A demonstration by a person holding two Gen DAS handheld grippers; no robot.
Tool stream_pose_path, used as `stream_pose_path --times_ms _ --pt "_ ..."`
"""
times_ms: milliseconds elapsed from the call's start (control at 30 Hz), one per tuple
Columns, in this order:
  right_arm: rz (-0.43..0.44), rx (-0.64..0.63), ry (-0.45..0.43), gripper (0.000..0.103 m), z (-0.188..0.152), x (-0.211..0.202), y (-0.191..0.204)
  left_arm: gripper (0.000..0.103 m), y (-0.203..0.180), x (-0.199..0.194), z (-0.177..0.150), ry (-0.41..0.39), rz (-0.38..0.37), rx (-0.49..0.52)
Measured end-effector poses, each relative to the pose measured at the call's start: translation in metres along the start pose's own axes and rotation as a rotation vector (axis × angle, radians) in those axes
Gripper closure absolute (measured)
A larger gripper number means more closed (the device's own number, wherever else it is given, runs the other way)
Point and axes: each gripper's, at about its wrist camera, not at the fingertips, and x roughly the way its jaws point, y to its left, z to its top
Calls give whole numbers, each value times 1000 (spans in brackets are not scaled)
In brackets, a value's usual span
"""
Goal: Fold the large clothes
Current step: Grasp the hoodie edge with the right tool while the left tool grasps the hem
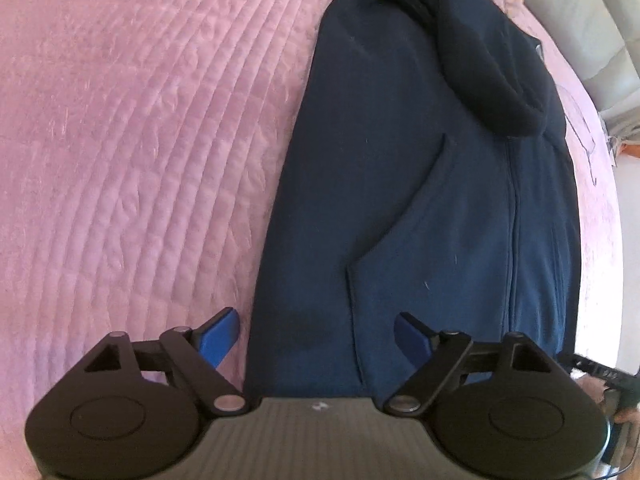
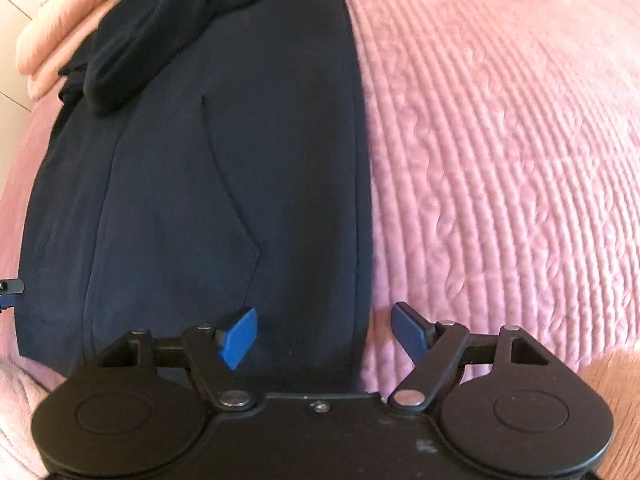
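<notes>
A navy zip-up jacket (image 1: 404,168) lies flat on a pink quilted bedspread (image 1: 140,128), folded into a long narrow strip with a sleeve cuff (image 1: 492,76) laid across its upper part. My left gripper (image 1: 316,336) is open over the jacket's near left edge, its jaws straddling that edge, holding nothing. The jacket also shows in the right wrist view (image 2: 224,152). My right gripper (image 2: 324,334) is open over the jacket's near right edge, one finger above the cloth and one above the bedspread (image 2: 500,140).
A folded pink blanket or pillow (image 2: 60,36) lies at the far left of the right wrist view. A grey upholstered headboard or sofa (image 1: 592,32) stands beyond the bed's edge. The other gripper's tip (image 2: 10,288) shows at the left edge.
</notes>
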Motion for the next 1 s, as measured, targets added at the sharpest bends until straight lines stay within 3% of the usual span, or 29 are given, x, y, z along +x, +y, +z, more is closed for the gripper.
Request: stream_pose_path --times_ms 167,300,333,367,400,433,467,500,533,600,667,733,767,800,833,867,900,1000 --pt "93 56 41 16 -9 -1 -5 24 -7 7 -18 51 49 1" --pt "128 63 44 19 -15 -1 -4 47 -11 3 -25 15 109 -21" --pt "141 67 33 29 -15 -2 -4 60 -9 1 -26 3 109 -34" --pt "156 78 14 56 -15 -5 -6 65 -6 -3 -28 -16 88 -50" --pt "202 86 -4 64 -17 -11 -10 73 1 -10 -29 -35 49 -63" --pt "263 97 -23 66 -18 -14 -15 73 5 -15 -33 -64 0 -78" --pt "286 109 -37 66 -19 -17 -18 72 8 -18 -36 -82 -18 -86" --pt "282 107 -40 66 -16 -18 -18 64 9 -19 -38 -87 -26 -89" --pt "270 100 -30 64 -15 -16 -18 45 9 -16 -38 -70 -33 -85" --pt "225 100 16 58 -13 -6 -13 26 7 -4 -34 7 -67 -72" --pt "210 92 46 54 -11 1 -9 28 -2 2 -34 23 -30 -40" --pt "215 97 52 53 -10 2 -9 49 -8 5 -33 21 33 -19" --pt "222 104 55 53 -11 2 -9 53 -16 8 -31 9 63 -17" --pt "231 118 63 53 -11 3 -11 65 -19 8 -32 -4 67 -15" --pt "234 129 72 58 -10 4 -10 84 -20 5 -33 -19 49 -6" --pt "230 145 60 74 -10 1 -12 86 -21 2 -36 -32 5 3" --pt "255 160 28 80 -11 -6 -12 86 -24 1 -38 -46 2 7" --pt "315 153 -79 83 -19 -24 -9 87 -25 -9 -44 -98 -20 8"
